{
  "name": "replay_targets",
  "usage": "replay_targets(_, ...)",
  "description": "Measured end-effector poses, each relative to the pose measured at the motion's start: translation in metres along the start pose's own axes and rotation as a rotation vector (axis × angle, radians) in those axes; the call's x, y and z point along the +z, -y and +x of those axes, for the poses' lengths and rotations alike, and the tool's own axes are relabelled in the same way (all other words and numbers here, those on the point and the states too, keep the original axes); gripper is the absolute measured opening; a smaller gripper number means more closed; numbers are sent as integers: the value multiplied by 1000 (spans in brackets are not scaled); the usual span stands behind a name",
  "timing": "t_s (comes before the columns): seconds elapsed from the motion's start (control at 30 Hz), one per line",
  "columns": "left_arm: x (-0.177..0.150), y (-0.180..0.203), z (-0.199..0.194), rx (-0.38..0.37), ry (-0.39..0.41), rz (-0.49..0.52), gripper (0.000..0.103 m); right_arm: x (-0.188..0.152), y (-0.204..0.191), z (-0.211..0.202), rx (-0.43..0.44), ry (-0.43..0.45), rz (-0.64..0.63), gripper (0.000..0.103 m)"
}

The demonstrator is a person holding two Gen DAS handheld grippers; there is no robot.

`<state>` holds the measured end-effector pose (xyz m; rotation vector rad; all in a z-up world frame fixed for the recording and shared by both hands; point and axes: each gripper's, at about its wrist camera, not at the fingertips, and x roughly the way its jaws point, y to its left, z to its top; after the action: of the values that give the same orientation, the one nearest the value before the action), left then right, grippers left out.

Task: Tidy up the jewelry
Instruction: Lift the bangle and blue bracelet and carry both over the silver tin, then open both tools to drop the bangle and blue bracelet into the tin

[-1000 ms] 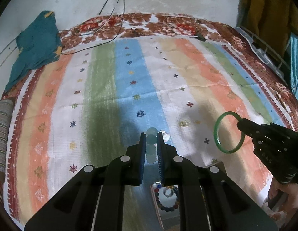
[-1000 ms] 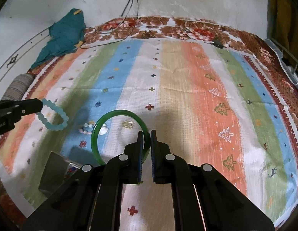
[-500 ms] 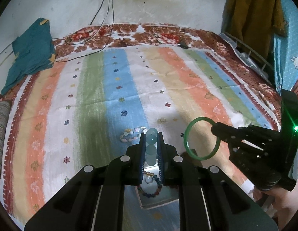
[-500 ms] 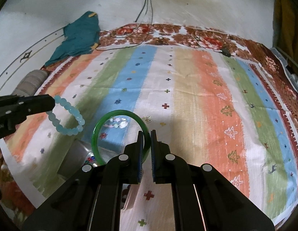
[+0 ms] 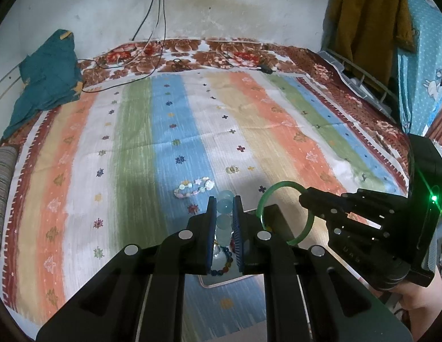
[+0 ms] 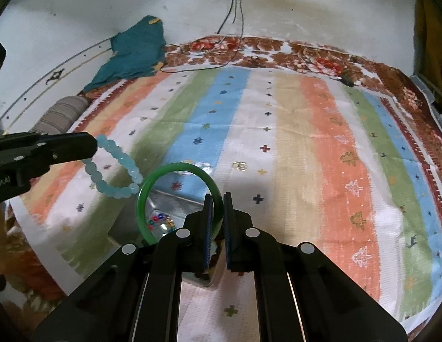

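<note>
My left gripper point(image 5: 223, 199) is shut on a pale blue bead bracelet point(image 5: 224, 216), which hangs from it in the right wrist view point(image 6: 118, 171). My right gripper point(image 6: 218, 196) is shut on a green bangle point(image 6: 175, 196), seen also in the left wrist view point(image 5: 281, 213). Both are held above a metal tray point(image 6: 175, 199) that holds a multicoloured bead bracelet point(image 6: 159, 221); the tray point(image 5: 221, 280) lies under my left fingers. A pastel charm bracelet point(image 5: 194, 188) and a small gold piece point(image 5: 232, 169) lie on the striped cloth beyond.
A striped cloth point(image 5: 135, 156) covers the bed. A teal garment point(image 5: 47, 77) and cables point(image 5: 152, 42) lie at the far edge by the wall. A striped pillow point(image 5: 1, 188) is at the left. Clothes point(image 5: 363, 20) hang at the right.
Both grippers have pulled back toward the near edge with their bracelets, so the tray now shows beneath them. The bangle has come closer to the bead bracelet.
</note>
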<state>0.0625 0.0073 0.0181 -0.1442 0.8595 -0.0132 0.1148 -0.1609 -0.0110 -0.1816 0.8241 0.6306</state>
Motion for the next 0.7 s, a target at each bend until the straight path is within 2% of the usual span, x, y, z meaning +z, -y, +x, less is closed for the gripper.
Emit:
replay_targets(0.27, -7, 5, -6, -6, 0, 15, 11, -2, -3, -4, 27, -1, 5, 8)
replay_targets(0.43, -8, 8, -6, -5, -4, 13, 11, -4, -6, -4, 83, -18, 4, 10)
replay_targets(0.47, -8, 7, -5, -4, -11, 4, 11, -3, -7, -3, 89, -25, -4, 17)
replay_targets(0.5, -7, 7, -4, -3, -16, -3, 12, -3, -7, -2, 87, -31, -11, 38)
replay_targets(0.53, -6, 5, -3, 0, -23, -16, 20, -3, -6, -1, 84, -32, -9, 51)
replay_targets(0.57, -6, 3, -2, 0, -26, -23, 25, -2, -4, -1, 75, -32, -3, 59)
replay_targets(0.6, -5, 1, -2, 2, -26, -34, 30, -2, 0, 1, 62, -34, 6, 59)
replay_targets(0.7, -3, -8, 1, 24, -29, -62, 32, -1, 9, 6, 33, -47, 27, 59)
